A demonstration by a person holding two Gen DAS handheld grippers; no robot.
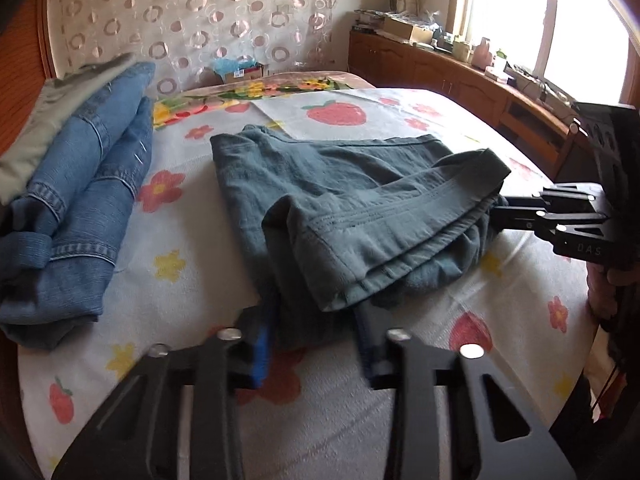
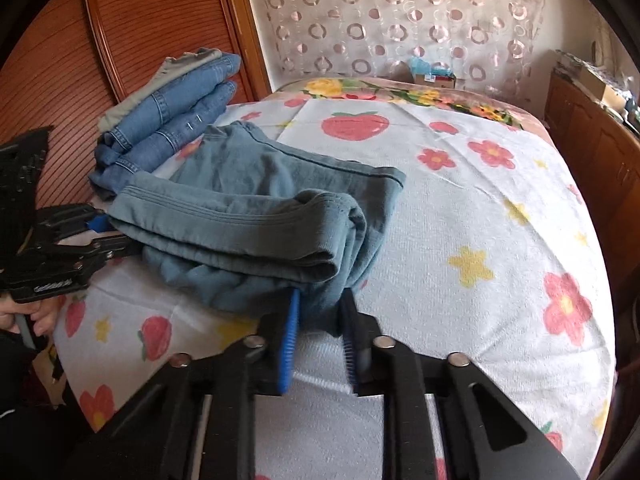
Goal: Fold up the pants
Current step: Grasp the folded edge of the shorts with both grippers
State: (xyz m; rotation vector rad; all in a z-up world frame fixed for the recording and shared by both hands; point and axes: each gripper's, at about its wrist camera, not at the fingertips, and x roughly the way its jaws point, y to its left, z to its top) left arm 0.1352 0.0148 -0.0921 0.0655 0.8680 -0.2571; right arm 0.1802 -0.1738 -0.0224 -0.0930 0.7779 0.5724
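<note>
Left tool (image 1: pixel 316 344) and right tool (image 2: pixel 318 330) both clamped on teal pants (image 2: pixel 256 216), frame centre. Advice: lower fold evenly onto bed (image 2: pixel 480 220), corners aligned.

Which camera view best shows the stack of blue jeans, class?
The right wrist view: the blue jeans lie whole by the wooden headboard. The left wrist view shows them larger but blurred and cut at the edge.
</note>
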